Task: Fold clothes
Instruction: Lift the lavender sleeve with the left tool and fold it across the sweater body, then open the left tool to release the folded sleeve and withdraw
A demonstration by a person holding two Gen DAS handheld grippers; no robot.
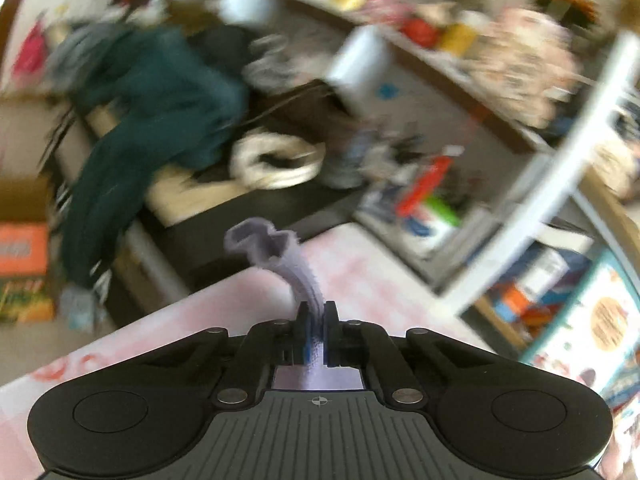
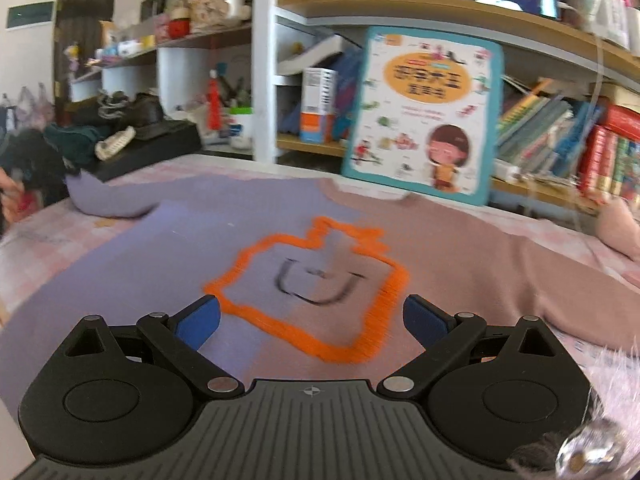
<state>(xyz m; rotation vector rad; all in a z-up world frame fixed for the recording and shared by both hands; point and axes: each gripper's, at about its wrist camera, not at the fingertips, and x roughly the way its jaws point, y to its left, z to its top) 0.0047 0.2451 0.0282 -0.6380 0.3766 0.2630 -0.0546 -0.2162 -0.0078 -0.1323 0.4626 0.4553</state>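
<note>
A sweater (image 2: 160,256), lilac on the left half and dusty pink on the right, lies spread flat on a pink checked cloth (image 2: 36,232). An orange outline with a black smile (image 2: 316,280) marks its chest. My right gripper (image 2: 311,320) is open and empty just above the chest. My left gripper (image 1: 315,320) is shut on a bunched lilac piece of the sweater (image 1: 280,256), which sticks up between the fingers above the pink cloth (image 1: 360,272). The lilac sleeve (image 2: 108,200) lies at the far left.
A children's book (image 2: 424,120) leans against bookshelves (image 2: 560,136) behind the sweater. A white post (image 2: 264,60) stands at the back. A dark green garment (image 1: 160,112) and white shoes (image 1: 276,160) lie on a low bench, blurred. Boxes (image 1: 24,248) sit on the floor.
</note>
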